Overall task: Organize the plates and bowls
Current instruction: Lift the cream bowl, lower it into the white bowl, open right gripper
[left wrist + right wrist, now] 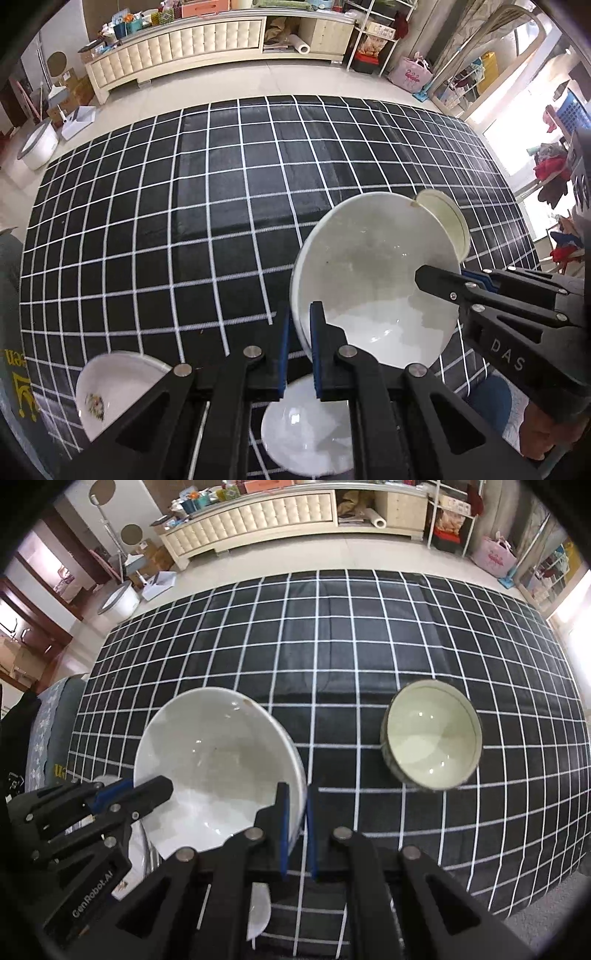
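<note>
A large white bowl (369,280) (218,768) is held above the table, tilted. My left gripper (299,354) is shut on its left rim; it also shows in the right wrist view (162,788). My right gripper (297,834) is shut on its right rim; it also shows in the left wrist view (424,277). A white plate (306,432) lies on the table under the bowl. A small white dish with a flower print (110,391) sits at the near left. A pale green bowl (432,734) stands to the right, partly hidden behind the white bowl in the left wrist view (447,218).
The table has a black cloth with a white grid (184,221). Beyond its far edge are a tiled floor, a long cream cabinet (184,48), shelves and a pink bag (410,74). A grey seat (51,716) stands at the table's left.
</note>
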The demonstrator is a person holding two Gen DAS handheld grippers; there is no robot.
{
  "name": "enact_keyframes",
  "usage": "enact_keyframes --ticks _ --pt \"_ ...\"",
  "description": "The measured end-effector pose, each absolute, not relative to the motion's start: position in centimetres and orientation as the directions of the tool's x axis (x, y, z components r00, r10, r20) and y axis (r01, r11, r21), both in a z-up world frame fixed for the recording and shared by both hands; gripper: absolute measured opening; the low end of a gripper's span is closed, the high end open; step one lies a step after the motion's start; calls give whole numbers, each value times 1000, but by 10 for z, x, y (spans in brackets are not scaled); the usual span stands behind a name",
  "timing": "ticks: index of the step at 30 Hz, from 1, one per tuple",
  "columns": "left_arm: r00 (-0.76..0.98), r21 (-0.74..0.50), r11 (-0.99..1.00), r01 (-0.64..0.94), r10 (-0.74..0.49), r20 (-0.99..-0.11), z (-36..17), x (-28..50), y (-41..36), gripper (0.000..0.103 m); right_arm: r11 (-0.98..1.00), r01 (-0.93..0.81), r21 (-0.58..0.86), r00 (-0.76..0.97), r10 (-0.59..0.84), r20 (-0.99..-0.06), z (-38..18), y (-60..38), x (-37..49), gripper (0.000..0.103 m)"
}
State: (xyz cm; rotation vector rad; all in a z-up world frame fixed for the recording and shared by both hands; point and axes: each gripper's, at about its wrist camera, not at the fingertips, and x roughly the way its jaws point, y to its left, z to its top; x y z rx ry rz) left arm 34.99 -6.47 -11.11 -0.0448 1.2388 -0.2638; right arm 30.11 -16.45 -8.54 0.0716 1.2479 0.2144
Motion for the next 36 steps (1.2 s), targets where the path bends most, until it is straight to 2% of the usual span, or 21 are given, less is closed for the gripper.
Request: enact_keyframes --ticks 17,36 --pt "279 -185 973 138 -218 -935 -122 275 -54 9 972 -149 180 246 213 -946 -101 -144 249 11" --pt "211 -171 979 114 -192 -959 -159 253 -45 9 969 -160 186 153 211 -965 -137 -134 235 11"
